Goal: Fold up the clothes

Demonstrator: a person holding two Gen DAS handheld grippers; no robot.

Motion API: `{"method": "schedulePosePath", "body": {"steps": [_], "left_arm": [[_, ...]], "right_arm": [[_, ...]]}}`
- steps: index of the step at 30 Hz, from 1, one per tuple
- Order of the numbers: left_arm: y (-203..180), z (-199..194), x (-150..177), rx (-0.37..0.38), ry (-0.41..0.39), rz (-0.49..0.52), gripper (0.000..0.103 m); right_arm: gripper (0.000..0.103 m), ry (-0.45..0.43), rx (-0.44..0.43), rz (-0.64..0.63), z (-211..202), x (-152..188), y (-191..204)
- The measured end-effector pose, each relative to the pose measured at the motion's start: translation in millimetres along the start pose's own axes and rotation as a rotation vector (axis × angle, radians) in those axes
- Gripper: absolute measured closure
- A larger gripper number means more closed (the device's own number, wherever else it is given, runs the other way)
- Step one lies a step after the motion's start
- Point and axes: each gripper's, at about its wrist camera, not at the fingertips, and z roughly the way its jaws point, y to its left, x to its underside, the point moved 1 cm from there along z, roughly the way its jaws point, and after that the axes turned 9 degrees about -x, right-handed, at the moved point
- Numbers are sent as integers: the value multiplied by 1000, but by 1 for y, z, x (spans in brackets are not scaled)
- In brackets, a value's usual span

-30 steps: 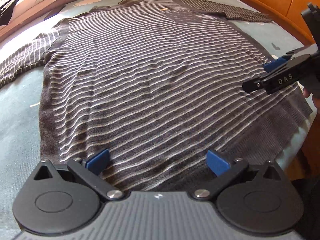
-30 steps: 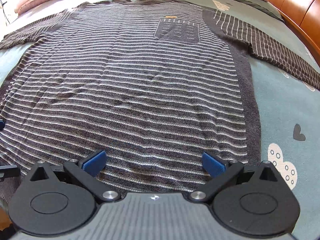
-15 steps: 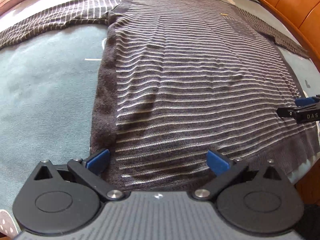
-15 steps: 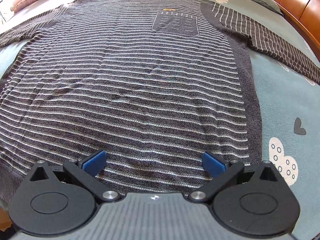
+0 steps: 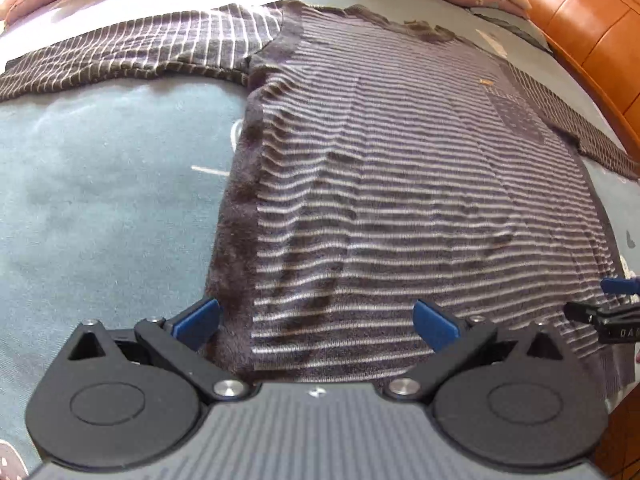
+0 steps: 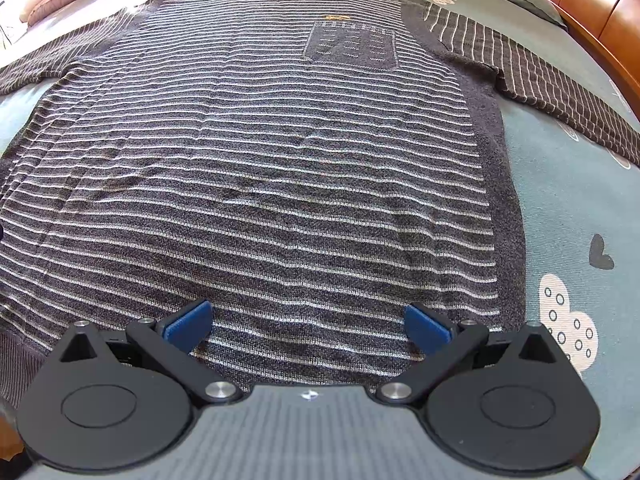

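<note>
A striped sweater is lying flat and unfolded on the bed, sleeves spread, as both grippers are hovering at its hem, fingers wide and empty

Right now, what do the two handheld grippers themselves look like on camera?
Both match: the left gripper and right gripper have matte black linkage arms with silver pivot screws, two round black housings, a ribbed grey body and blue fingertip pads. White lettering shows on the right gripper's side in the left view. No cables or sleeves visible.
</note>
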Motion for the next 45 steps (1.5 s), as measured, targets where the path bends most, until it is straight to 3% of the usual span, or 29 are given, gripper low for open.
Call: {"method": "schedulePosePath", "body": {"steps": [5,10,13,17,20,23,25,28,32,35,39,43,45], "left_arm": [[-7,17,-65,98,-139,-28,1],[-11,66,-107,131,-141,-88,1],[7,82,-103,93,-79,-153,1],[11,62,-109,99,-140,-140,1],[3,63,-127,149,-188,-127,1],[-7,84,-136,177,-156,-112,1],[-8,98,-134,144,-140,-95,1],[1,96,-131,151,-151,-73,1],[11,87,-135,77,-157,-74,1],[23,84,-143,106,-169,-160,1],[12,89,-153,154,-190,-161,1],[2,104,-156,79,-159,-128,2],[2,95,-156,79,-175,-147,2]], "right_arm": [[0,-24,8,3,0,3,2],[0,-16,5,3,0,1,1],[0,-17,4,4,0,2,2],[0,-28,0,1,-1,3,1],[0,-38,0,-1,-1,4,1],[0,-35,1,0,0,3,1],[0,-25,-1,-1,0,1,1],[0,-12,-8,-3,1,-1,0],[0,-26,-9,-3,2,0,0],[0,-33,-3,4,2,0,0],[0,-37,-2,5,2,0,1],[0,-37,-1,7,2,1,0],[0,-39,-1,7,2,2,0]]}}
